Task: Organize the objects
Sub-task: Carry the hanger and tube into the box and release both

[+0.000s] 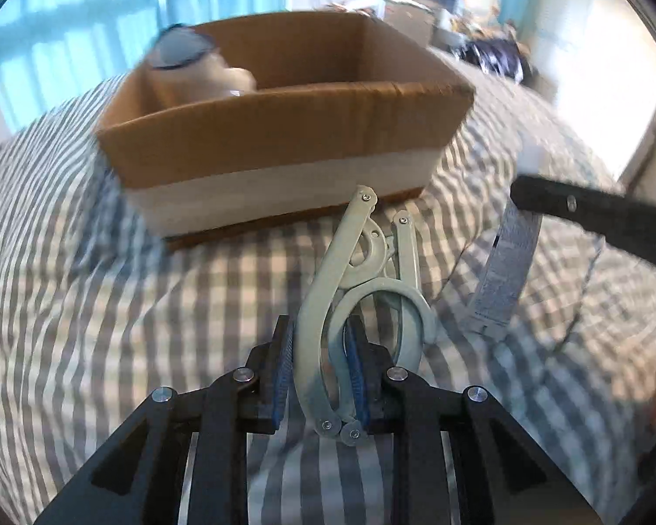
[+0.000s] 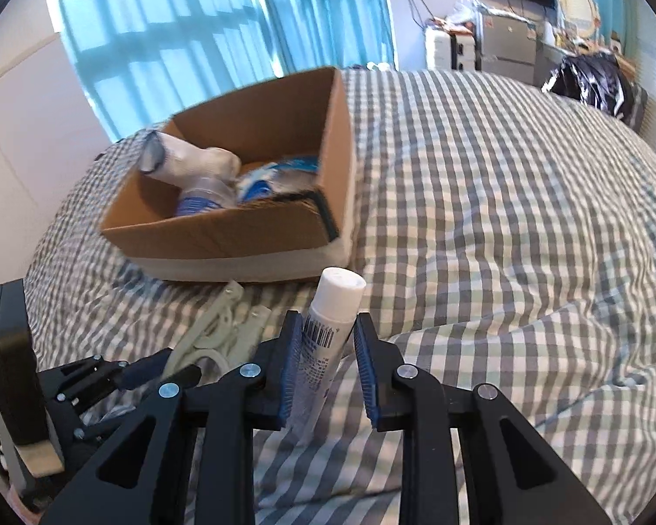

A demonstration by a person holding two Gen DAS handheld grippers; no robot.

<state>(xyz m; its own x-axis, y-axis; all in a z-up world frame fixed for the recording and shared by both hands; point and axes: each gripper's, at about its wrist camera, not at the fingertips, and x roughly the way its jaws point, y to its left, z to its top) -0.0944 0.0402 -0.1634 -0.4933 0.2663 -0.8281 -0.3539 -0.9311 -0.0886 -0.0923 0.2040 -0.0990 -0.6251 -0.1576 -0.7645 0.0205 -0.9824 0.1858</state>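
My left gripper is shut on a pale green folding hanger and holds it just in front of the cardboard box. My right gripper is shut on a white tube with a white cap, held above the bed. In the left wrist view the tube hangs from the right gripper's fingers at the right. In the right wrist view the hanger and the left gripper show at lower left, near the box. The box holds a white sock, a bottle and blue-white packets.
A grey-and-white checked bed cover lies under everything, with folds at the right. Blue curtains hang behind the box. Cluttered furniture and a black bag stand at the far side of the bed.
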